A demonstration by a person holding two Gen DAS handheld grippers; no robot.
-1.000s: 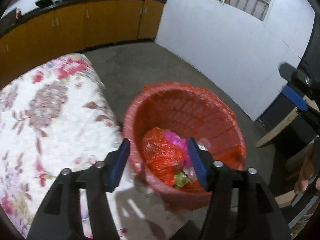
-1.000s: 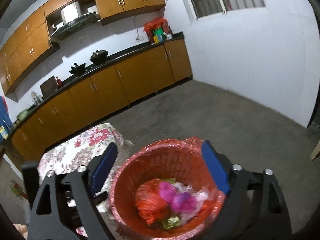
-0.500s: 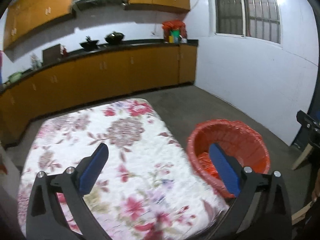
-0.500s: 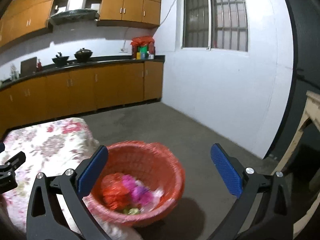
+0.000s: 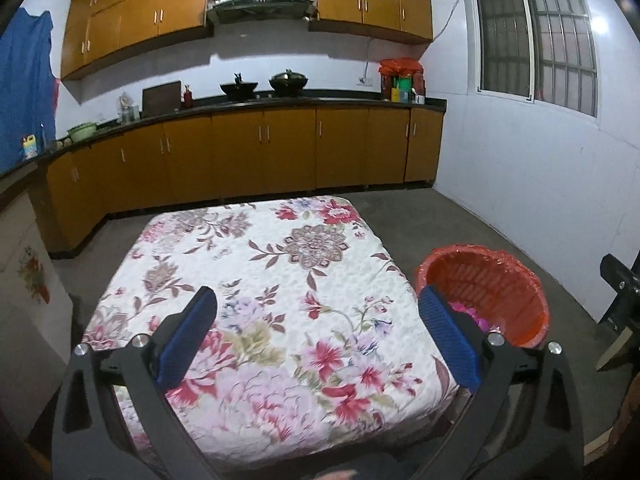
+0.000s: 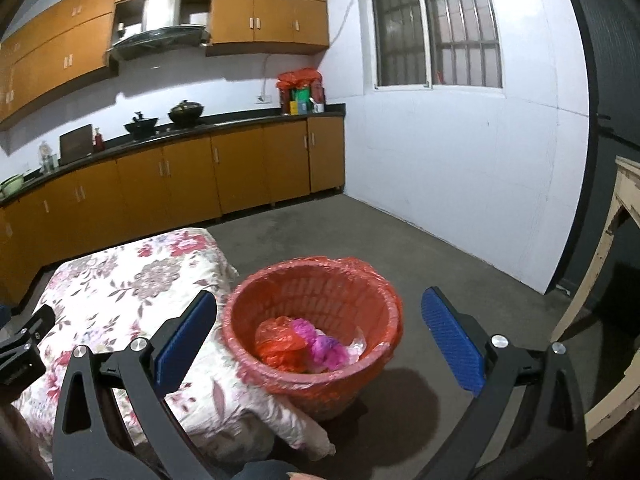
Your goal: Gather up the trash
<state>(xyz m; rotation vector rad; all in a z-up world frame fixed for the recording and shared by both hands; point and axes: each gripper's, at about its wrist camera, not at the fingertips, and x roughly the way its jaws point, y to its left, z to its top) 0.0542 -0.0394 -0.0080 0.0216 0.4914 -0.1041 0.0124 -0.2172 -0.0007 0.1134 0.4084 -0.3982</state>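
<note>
A red plastic basket lined with a red bag stands on the floor beside the table's corner. Inside lie a crumpled red bag, pink wrappers and a clear wrapper. My right gripper hangs wide open in front of the basket with nothing between its blue pads. In the left wrist view the same basket sits at the right. My left gripper is wide open and empty above the floral tablecloth. No loose trash shows on the cloth.
Orange cabinets with a dark counter run along the back wall, with woks and bottles on top. A white wall with a barred window stands at the right. A pale wooden frame is at far right. Grey floor lies between table and cabinets.
Both grippers pulled back and away from the basket and tilted up. The left one swung from over the basket to over the cloth, and its jaws spread wider. The trash stays in the basket.
</note>
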